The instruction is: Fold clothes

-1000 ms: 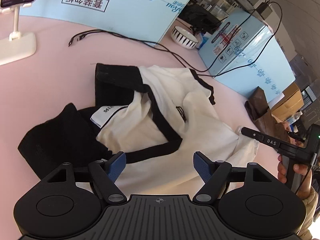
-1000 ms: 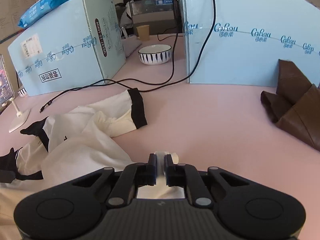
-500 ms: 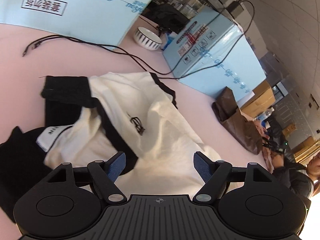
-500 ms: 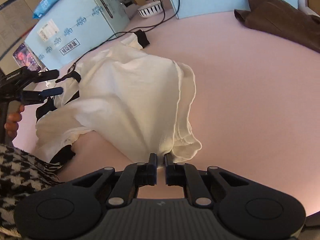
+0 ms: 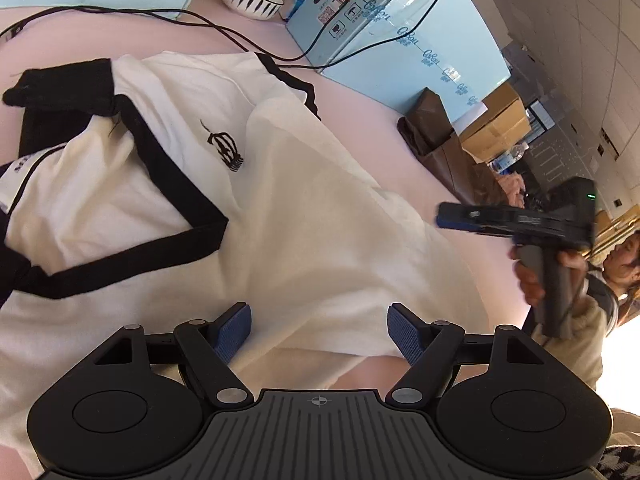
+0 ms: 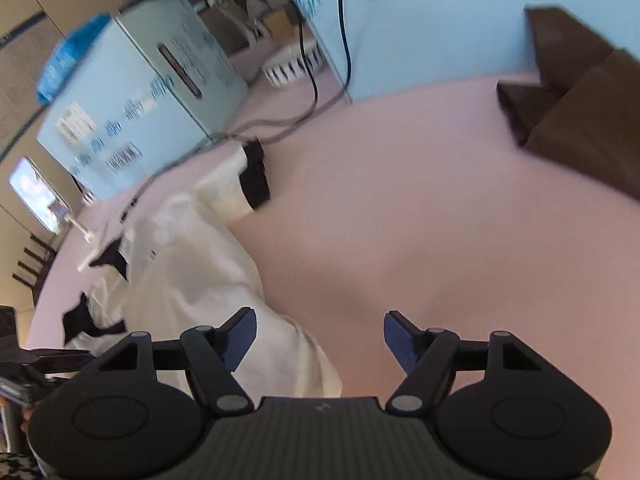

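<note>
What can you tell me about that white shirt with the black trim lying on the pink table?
The white shirt looks like soft cotton, with a black V-shaped collar band, black sleeve cuffs and a small black chest emblem. It lies crumpled and partly folded over itself on the pink table. A black cable touches its far edge. Neither hand-held gripper is gripping it.

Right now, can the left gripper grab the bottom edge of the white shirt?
Probably yes. The left gripper has its jaws wide open with nothing in them, and the white shirt hem lies right between them on the pink table, with nothing covering it.
</note>
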Demonstrator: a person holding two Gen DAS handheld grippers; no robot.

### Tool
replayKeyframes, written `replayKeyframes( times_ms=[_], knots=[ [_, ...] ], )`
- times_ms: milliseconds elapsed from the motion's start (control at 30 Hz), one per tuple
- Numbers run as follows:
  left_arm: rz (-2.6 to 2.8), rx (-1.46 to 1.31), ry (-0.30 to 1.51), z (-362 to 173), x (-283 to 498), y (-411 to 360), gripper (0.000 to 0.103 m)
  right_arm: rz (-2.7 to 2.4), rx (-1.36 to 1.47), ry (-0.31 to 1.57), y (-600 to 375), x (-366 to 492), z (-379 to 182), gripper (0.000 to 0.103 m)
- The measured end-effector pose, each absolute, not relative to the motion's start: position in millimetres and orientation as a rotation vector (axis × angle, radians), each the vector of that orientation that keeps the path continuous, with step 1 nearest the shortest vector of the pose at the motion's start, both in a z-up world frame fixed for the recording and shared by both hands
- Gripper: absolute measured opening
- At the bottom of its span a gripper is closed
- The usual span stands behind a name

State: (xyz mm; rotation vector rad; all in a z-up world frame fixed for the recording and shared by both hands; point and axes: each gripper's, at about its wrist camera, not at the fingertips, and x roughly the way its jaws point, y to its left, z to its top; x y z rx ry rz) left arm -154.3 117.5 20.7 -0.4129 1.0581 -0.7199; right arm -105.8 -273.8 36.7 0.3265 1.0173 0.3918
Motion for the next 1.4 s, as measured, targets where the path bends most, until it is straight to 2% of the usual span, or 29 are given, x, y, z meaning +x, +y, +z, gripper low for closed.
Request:
replayKeyframes(
  times_ms=[33, 67, 100, 133, 233, 467, 533, 600, 667, 700, 767, 833, 867, 967, 1067, 1133, 1167, 1233, 1333, 1400],
  knots=[
    [-0.72, -0.431, 1.063, 20, -156, 121, 0.077, 0.424, 0.303, 1.026, -265, -98, 32, 0.078],
    [-0.718, -0.448, 1.07, 20, -157, 125, 0.077, 0.455, 0.279, 1.042, -254, -94, 30, 0.044],
    [-0.717, -0.465, 1.077, 19, -157, 128, 0.077, 0.484, 0.256, 1.06, -241, -92, 30, 0.021],
    [-0.715, -0.479, 1.081, 18, -157, 130, 0.077, 0.514, 0.233, 1.078, -229, -91, 30, 0.022],
    [-0.704, -0.509, 1.083, 17, -157, 134, 0.077, 0.444, 0.076, 0.99, -202, -100, 43, 0.011],
    [-0.669, -0.45, 0.986, 30, -165, 130, 0.077, 0.184, -0.037, 0.511, -219, -135, 114, 0.011],
    [-0.671, -0.462, 0.995, 28, -164, 130, 0.077, 0.138, -0.144, 0.396, -208, -147, 111, 0.018],
    [-0.656, -0.482, 1.022, 22, -160, 129, 0.077, 0.192, -0.283, 0.548, -187, -142, 83, 0.039],
    [-0.65, -0.49, 1.025, 20, -158, 132, 0.077, 0.294, -0.305, 0.691, -179, -141, 58, 0.04],
    [-0.649, -0.493, 1.023, 20, -158, 133, 0.077, 0.297, -0.297, 0.685, -181, -146, 56, 0.04],
    [-0.646, -0.498, 1.018, 21, -157, 136, 0.077, 0.259, -0.271, 0.603, -187, -159, 60, 0.044],
    [-0.628, -0.498, 1.004, 24, -157, 142, 0.077, 0.213, -0.241, 0.5, -196, -175, 72, 0.06],
    [-0.622, -0.5, 0.995, 26, -158, 145, 0.077, 0.205, -0.233, 0.437, -201, -186, 79, 0.07],
    [-0.625, -0.497, 0.965, 34, -161, 153, 0.077, 0.25, -0.274, 0.303, -203, -217, 97, 0.084],
    [-0.637, -0.474, 0.962, 34, -162, 155, 0.078, 0.284, -0.308, 0.389, -198, -215, 94, 0.081],
    [-0.625, -0.479, 0.974, 29, -163, 157, 0.078, 0.29, -0.229, 0.505, -201, -204, 80, 0.074],
    [-0.617, -0.495, 0.987, 25, -162, 158, 0.078, 0.357, -0.201, 0.597, -201, -196, 69, 0.065],
    [-0.611, -0.529, 1.005, 20, -160, 161, 0.078, 0.512, -0.165, 0.788, -195, -181, 42, 0.06],
    [-0.615, -0.551, 1.001, 20, -158, 164, 0.078, 0.591, -0.222, 0.777, -186, -190, 31, 0.062],
    [-0.622, -0.542, 0.984, 25, -158, 163, 0.078, 0.685, -0.139, 0.725, -195, -192, 43, 0.063]
  ],
)
